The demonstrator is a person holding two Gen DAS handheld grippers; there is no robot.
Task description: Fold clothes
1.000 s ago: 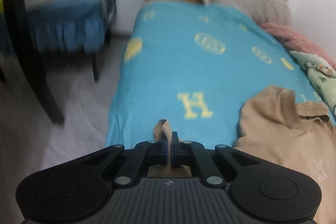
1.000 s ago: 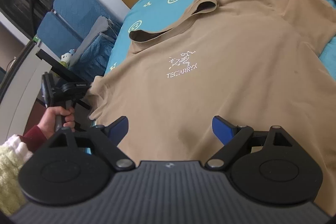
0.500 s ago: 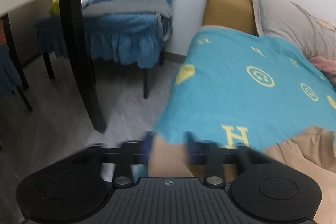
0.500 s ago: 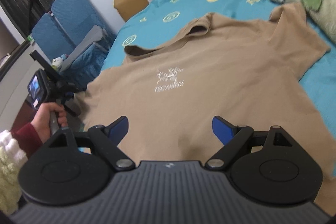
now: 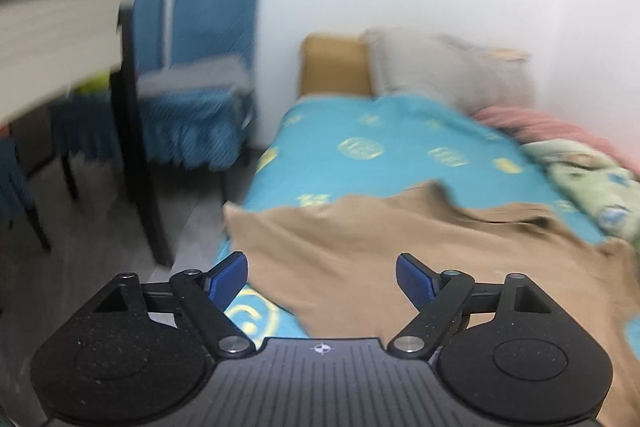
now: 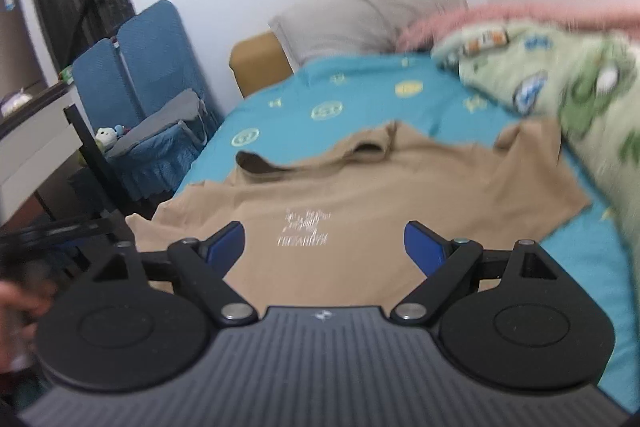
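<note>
— How many garments are you working with?

— One: a tan T-shirt (image 6: 360, 195), spread front up across the bed (image 6: 360, 99), white chest print showing. Its collar points toward the head end, one sleeve reaches toward the green blanket (image 6: 560, 79), and the other sleeve sits at the bed's left edge.

— And your two tools?

— Your left gripper (image 5: 320, 277) has its jaws spread wide with nothing between them; it hangs over the shirt (image 5: 380, 259) near the bed's left edge, where a patch of the teal sheet (image 5: 400, 147) shows below one blue pad (image 5: 226, 275). Your right gripper (image 6: 324, 251) is equally wide apart and grips nothing, hovering above the shirt's chest.

— What else is there to count?

— Two pillows at the head end, one mustard (image 5: 334, 65) and one grey (image 5: 448, 67). One pink blanket (image 6: 500, 15) lies beside the green one along the bed's right edge. Two blue chair backs (image 6: 136, 55) stand off the bed's left side. The pictures are blurred, so finer detail is lost.
</note>
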